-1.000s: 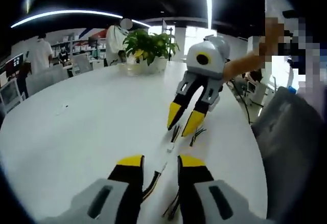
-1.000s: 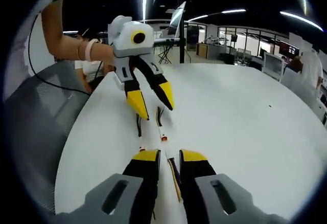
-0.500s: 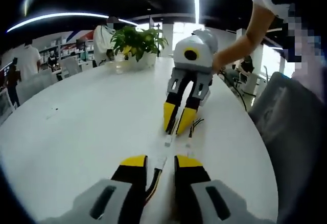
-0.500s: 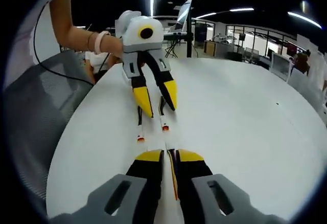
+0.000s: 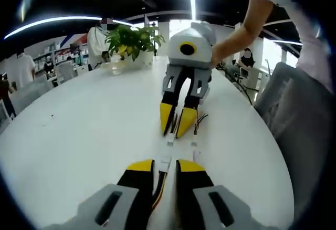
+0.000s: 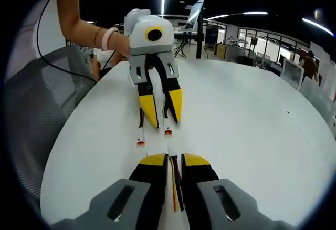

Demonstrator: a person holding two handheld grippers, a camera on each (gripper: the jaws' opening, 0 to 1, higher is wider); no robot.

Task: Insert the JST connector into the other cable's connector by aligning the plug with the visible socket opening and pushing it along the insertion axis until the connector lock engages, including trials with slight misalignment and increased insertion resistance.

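Observation:
In the left gripper view my left gripper (image 5: 165, 166) has its yellow-tipped jaws drawn in on a cable of yellow, red and black wires (image 5: 158, 187), whose white connector (image 5: 166, 162) sits between the tips. Facing it, my right gripper (image 5: 176, 126) points down at the table, jaws close together. A small white connector (image 5: 171, 143) lies between the two grippers. In the right gripper view my right gripper (image 6: 174, 160) is shut on a thin cable (image 6: 174, 185). My left gripper (image 6: 162, 113) stands opposite, with a red-ended connector (image 6: 167, 132) just below its tips.
A round white table (image 5: 79, 130) holds everything. A potted plant (image 5: 131, 41) stands at its far side. A second red-ended connector (image 6: 140, 142) lies loose beside the left gripper. A grey chair (image 6: 37, 114) and a person's arm (image 6: 84, 30) border the table edge.
Both grippers have closed toward each other, tip to tip. The left jaws narrowed onto their cable over the second. The right jaws pinched in earlier and have held since.

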